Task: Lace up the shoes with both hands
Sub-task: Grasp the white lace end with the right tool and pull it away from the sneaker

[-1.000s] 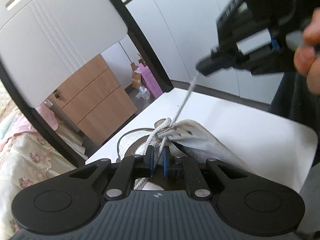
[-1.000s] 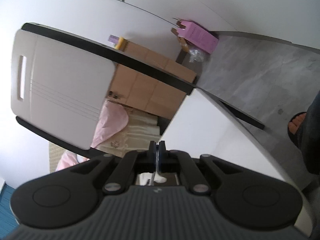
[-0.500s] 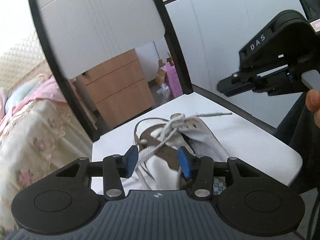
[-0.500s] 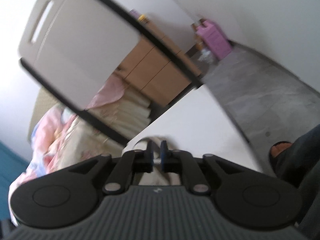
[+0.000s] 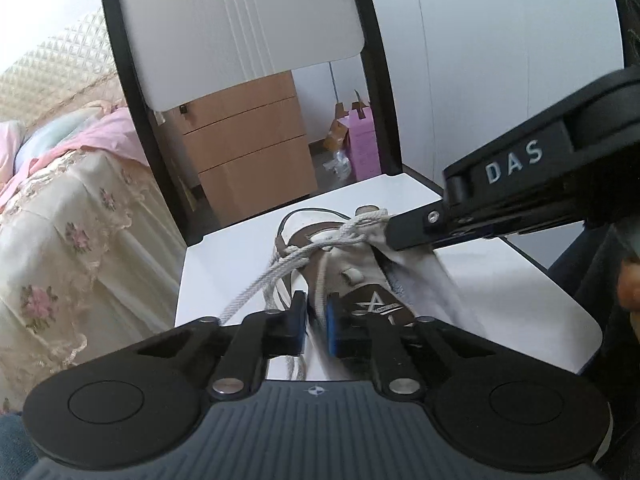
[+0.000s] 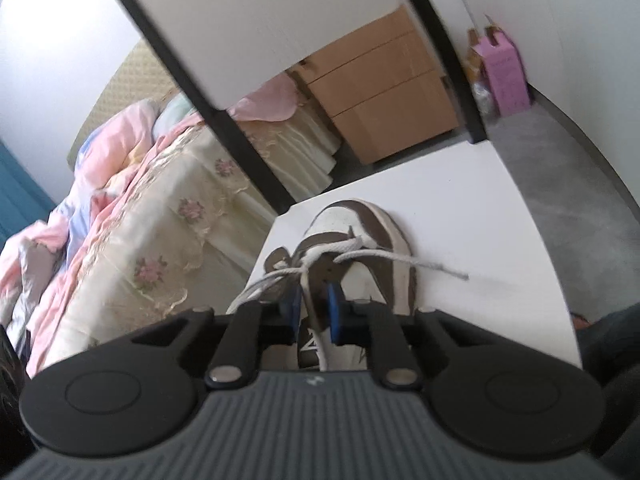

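Starting off to the left of the shoe (image 6: 360, 248), there's a bed with a flowered cover (image 6: 168, 216), out of the play. The shoe itself sits on the white chair seat (image 6: 460, 216), toe toward the chair back (image 5: 240, 28), probably so both tools can work down onto the eyelets from the heel end.

Now the lace (image 5: 272, 276): one twisted length runs from the shoe's throat down and out past the left side of the left gripper (image 5: 317, 326). That gripper hangs low over the tongue with its blue pads (image 5: 331, 330) nearly together, a narrow gap between them. A pale strand sits in that gap, but I can't tell whether it's actually pinched or just passing through. Holding there would keep one end taut while the other gets threaded, I'd judge.

Across the shoe's middle, the lace crosses and bunches over the upper eyelets, not drawn flat.

Moving right, the right gripper (image 6: 314, 312) comes in over the shoe's top. In its own view the pads stand a little apart around a white strand, again unclear if gripped. A free lace end (image 6: 444, 270) trails right of the shoe onto the seat, its tip loose.

Far right, a pink box (image 6: 504, 76) on the floor.
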